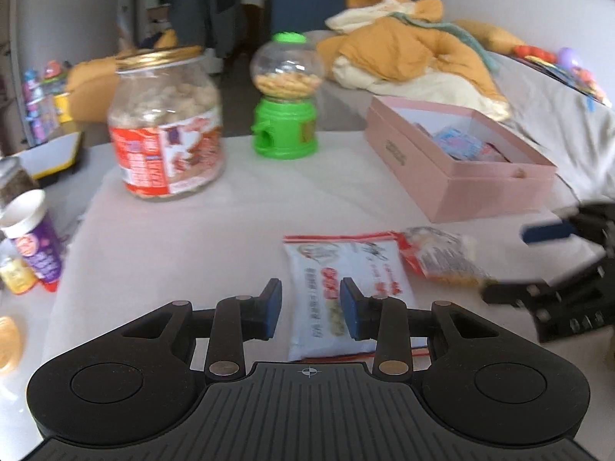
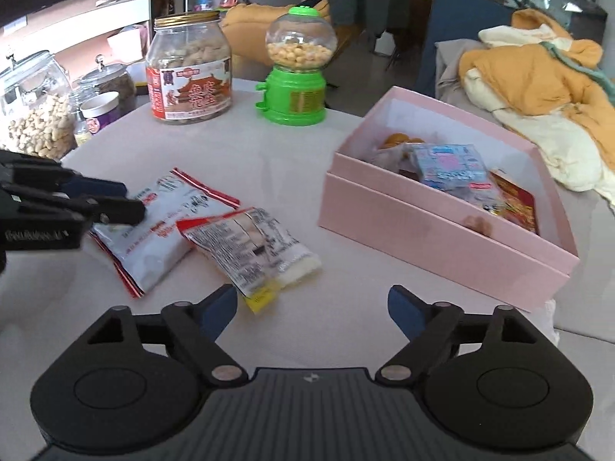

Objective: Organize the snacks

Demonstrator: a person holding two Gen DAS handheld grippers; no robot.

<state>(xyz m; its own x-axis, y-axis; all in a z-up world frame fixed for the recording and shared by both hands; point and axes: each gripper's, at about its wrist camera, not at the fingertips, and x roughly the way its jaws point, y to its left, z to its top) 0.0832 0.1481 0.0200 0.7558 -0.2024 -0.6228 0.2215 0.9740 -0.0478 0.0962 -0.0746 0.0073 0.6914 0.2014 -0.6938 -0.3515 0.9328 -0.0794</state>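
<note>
Bench (image 2: 269,161) centre bare between far containers and near packets: clear passage there.
Far edge blocked by tall jar (image 2: 189,67) and green candy dispenser (image 2: 296,67), narrow gap between them.
Right: pink box (image 2: 434,238) with raised walls, top open, access from above.
Near centre: white packet (image 2: 153,226) and red-ended packet (image 2: 250,249) lying flat, overlapping.
Left tongs (image 2: 128,199) over white packet; right tongs (image 2: 313,307) over bare bench.
Far left: crowded jars (image 2: 34,115).

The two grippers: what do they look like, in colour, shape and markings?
Both the left gripper and the right gripper are matte black, with a ribbed centre plate, two round side housings, silver pivot pins and blue pads on the fingers. No cables or sleeves show.
</note>
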